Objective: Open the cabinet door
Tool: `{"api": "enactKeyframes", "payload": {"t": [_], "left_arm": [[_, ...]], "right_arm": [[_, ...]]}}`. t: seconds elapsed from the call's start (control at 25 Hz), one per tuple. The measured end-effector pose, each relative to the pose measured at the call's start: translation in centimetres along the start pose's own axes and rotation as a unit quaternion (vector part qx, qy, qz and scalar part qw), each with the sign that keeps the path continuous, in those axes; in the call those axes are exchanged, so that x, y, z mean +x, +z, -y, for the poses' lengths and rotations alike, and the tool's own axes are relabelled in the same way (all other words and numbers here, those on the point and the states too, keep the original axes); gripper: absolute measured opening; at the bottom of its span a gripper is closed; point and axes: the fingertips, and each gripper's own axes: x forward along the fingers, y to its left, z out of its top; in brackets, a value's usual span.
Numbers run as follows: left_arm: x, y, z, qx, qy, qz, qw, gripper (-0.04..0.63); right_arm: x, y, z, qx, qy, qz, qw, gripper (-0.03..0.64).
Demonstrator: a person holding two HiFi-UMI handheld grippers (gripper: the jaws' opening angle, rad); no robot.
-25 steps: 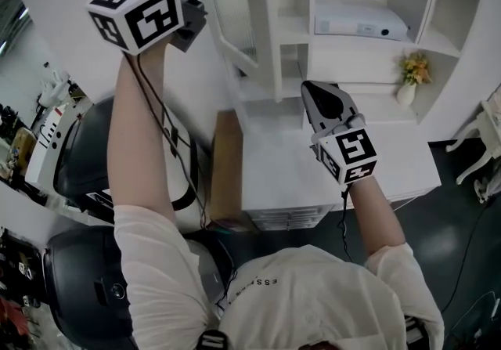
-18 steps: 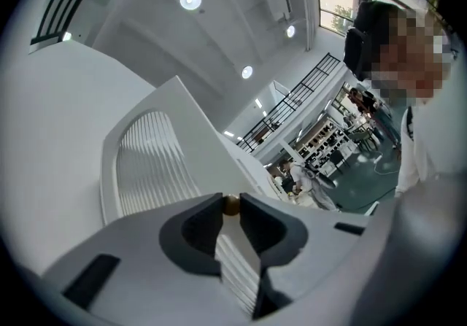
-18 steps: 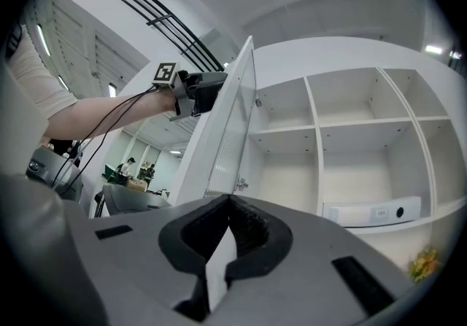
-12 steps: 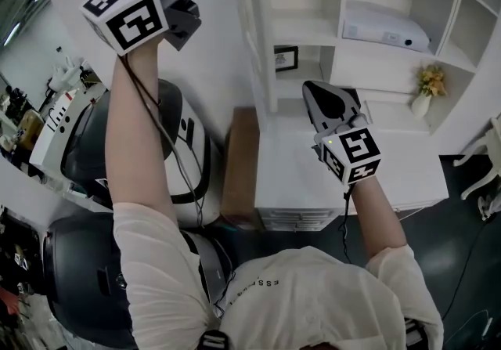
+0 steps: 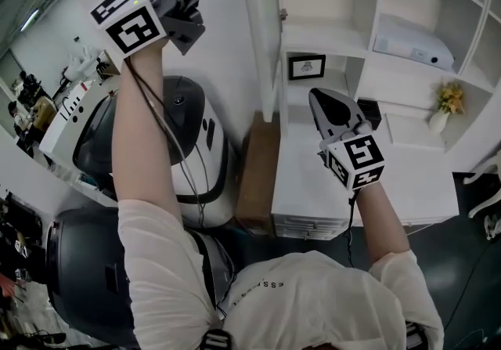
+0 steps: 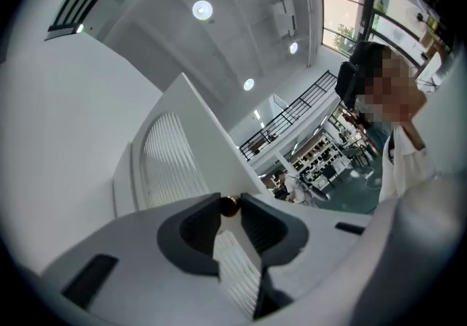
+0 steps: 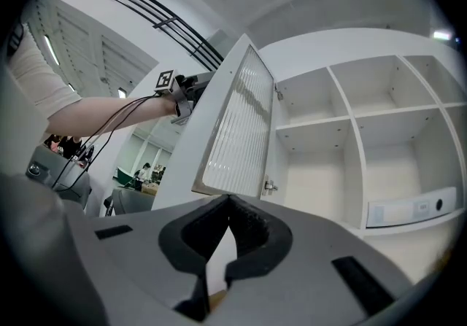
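1. The cabinet door [image 7: 235, 127] is standing swung well out from the white shelf unit [image 7: 343, 135]. It is hanging on its hinge [image 7: 271, 187] at the left side of the open compartments. In the head view it is showing edge-on along the unit's left side.
2. The door's ribbed glass panel [image 6: 169, 164] is filling most of its frame, and its small brown knob [image 6: 230, 207] is sitting near the free edge.
3. You are clamping the left gripper [image 6: 228, 203] on that knob. The knob is sitting right between the jaw tips and touching both, while the door's edge is running down between the jaws toward the camera.
4. Your left arm [image 5: 141, 121] is reaching up high, left of the shelf unit, with the gripper's marker cube [image 5: 129, 21] turned toward your head.
5. You are keeping the right gripper [image 7: 222, 202] clenched and empty, its jaw tips meeting with nothing between them. It is hovering over the white countertop [image 5: 313, 184] in front of the lower shelves and pointing toward the open compartments, well apart from the door.
6. A framed picture [image 5: 307, 66] is standing on a shelf just beyond the right gripper. A white projector [image 5: 411, 47] is lying on a shelf further right, with a vase of yellow flowers [image 5: 446, 104] below it.
7. A brown cardboard box [image 5: 258, 176] is standing against the countertop's left side, and a rounded white-and-black machine [image 5: 184, 145] is sitting further left, below your left arm.
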Motion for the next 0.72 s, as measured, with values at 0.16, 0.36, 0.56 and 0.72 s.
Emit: {"api": "enactKeyframes", "payload": {"t": [0.16, 0.36, 0.56, 0.72], "left_arm": [[-0.4, -0.2, -0.4, -0.004, -0.013, 0.003, 0.9999, 0.084], [0.1, 0.0, -0.1, -0.002, 0.001, 0.009, 1.0000, 0.084], [-0.5, 0.3, 0.1, 0.001, 0.033, 0.018, 0.9993, 0.084], [-1.1, -0.2, 0.0, 0.022, 0.071, 0.017, 0.9971, 0.086]], "right_arm": [[1.1, -0.2, -0.8, 0.001, 0.005, 0.001, 1.000, 0.014], [1.3, -0.4, -0.7, 0.002, -0.001, -0.004, 1.000, 0.014], [0.8, -0.9, -0.9, 0.003, -0.004, -0.012, 1.000, 0.014], [0.6, -1.4, -0.9, 0.009, -0.004, -0.017, 1.000, 0.014]]}}
